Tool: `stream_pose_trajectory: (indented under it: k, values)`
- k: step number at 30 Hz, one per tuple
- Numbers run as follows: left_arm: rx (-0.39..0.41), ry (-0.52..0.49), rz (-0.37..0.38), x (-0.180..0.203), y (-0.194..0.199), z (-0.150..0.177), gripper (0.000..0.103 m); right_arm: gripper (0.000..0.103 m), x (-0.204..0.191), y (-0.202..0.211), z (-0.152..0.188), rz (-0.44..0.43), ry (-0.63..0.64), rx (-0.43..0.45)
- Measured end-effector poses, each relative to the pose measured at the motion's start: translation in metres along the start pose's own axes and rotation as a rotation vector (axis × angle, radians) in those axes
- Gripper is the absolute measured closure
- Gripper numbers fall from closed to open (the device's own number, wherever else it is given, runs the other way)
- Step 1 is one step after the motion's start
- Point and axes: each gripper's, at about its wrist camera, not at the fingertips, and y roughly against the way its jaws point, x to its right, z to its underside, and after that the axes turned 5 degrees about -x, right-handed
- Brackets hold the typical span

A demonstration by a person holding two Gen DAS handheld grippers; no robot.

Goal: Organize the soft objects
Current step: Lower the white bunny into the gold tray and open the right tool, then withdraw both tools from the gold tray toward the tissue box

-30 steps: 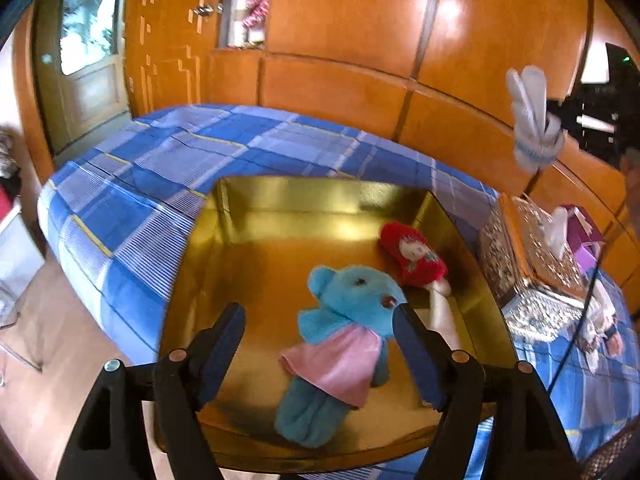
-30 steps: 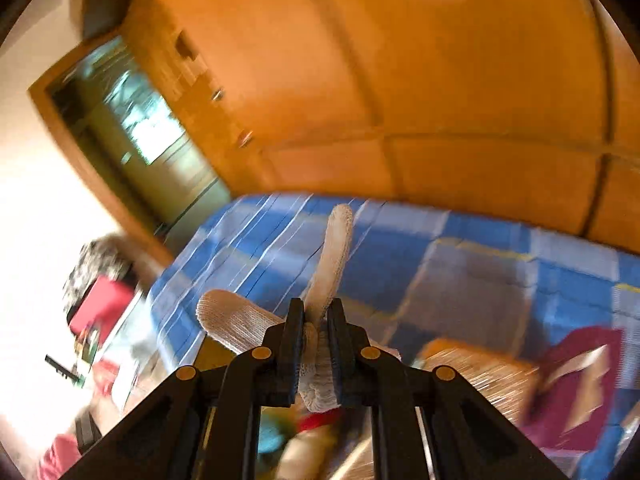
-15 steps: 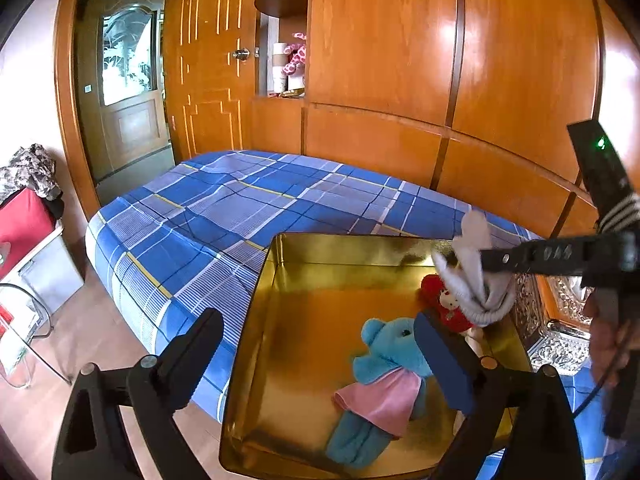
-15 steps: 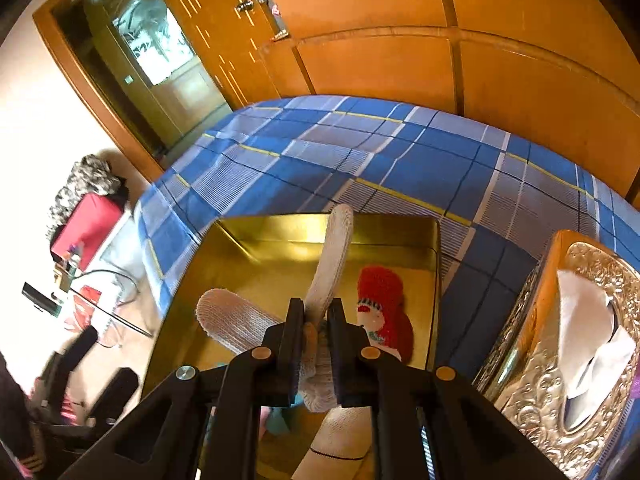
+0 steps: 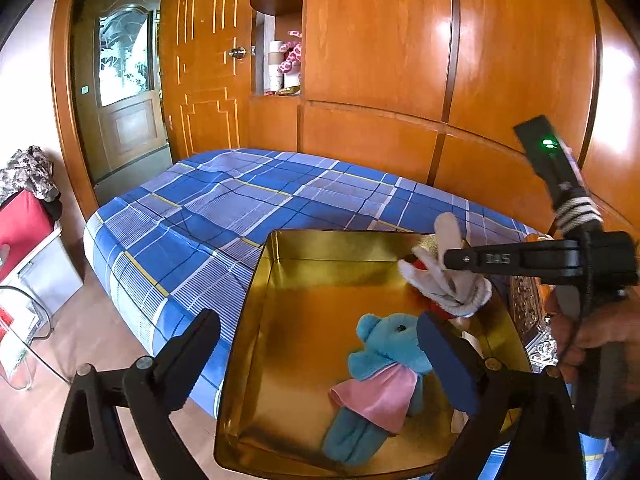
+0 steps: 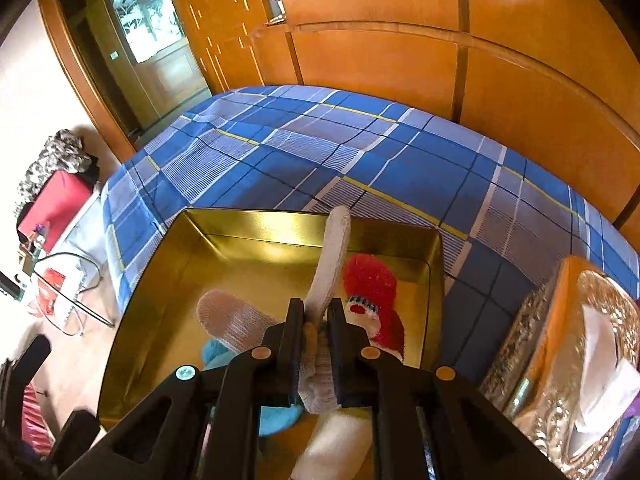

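A gold tray [image 5: 320, 236] [image 6: 248, 216] lies on the bed. In it lie a blue plush elephant [image 5: 384, 364] in a pink dress and a red-and-white sock doll [image 6: 372, 284]. My right gripper [image 6: 316, 308] is shut on a white knitted glove [image 6: 332, 256] and hangs over the tray's far right part, just above the doll. In the left wrist view that gripper [image 5: 452, 258] comes in from the right with the glove [image 5: 452, 288] drooping from it. My left gripper [image 5: 316, 322] stands at the tray's near edge; its jaws are opening wide with nothing between the pads.
The bed wears a blue plaid sheet [image 5: 240, 208]. An ornate silver and gold tissue box [image 6: 560, 340] stands right of the tray. A person's hand [image 5: 592, 332] holds the right gripper. Wooden wall panels run behind the bed. A red case [image 5: 20, 220] sits on the floor at left.
The right gripper came down with the glove from high on the right to just over the tray. The left gripper's jaws spread wider and drew back from the blue elephant.
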Motion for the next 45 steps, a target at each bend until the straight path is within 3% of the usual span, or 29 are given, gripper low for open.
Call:
stream_pose_trajectory:
  k: [10, 18, 24, 33, 45]
  values:
    - [0.0, 0.043, -0.011, -0.013, -0.003, -0.002, 0.003, 0.087, -0.045, -0.027, 0.012, 0.175, 0.201, -0.012]
    - [0.023, 0.1, -0.058, -0.035, -0.002, -0.007, 0.003, 0.063, -0.065, 0.002, 0.028, 0.238, 0.267, 0.112]
    - [0.033, 0.124, -0.078, -0.045, -0.002, -0.009, 0.003, 0.062, -0.069, 0.037, 0.039, 0.296, 0.257, 0.234]
    - [0.028, 0.115, -0.075, -0.042, -0.004, -0.008, 0.003, 0.062, -0.072, 0.075, 0.048, 0.359, 0.23, 0.331]
    - [0.037, 0.093, -0.06, -0.032, 0.001, -0.007, 0.003, 0.062, -0.077, 0.092, 0.058, 0.387, 0.237, 0.375]
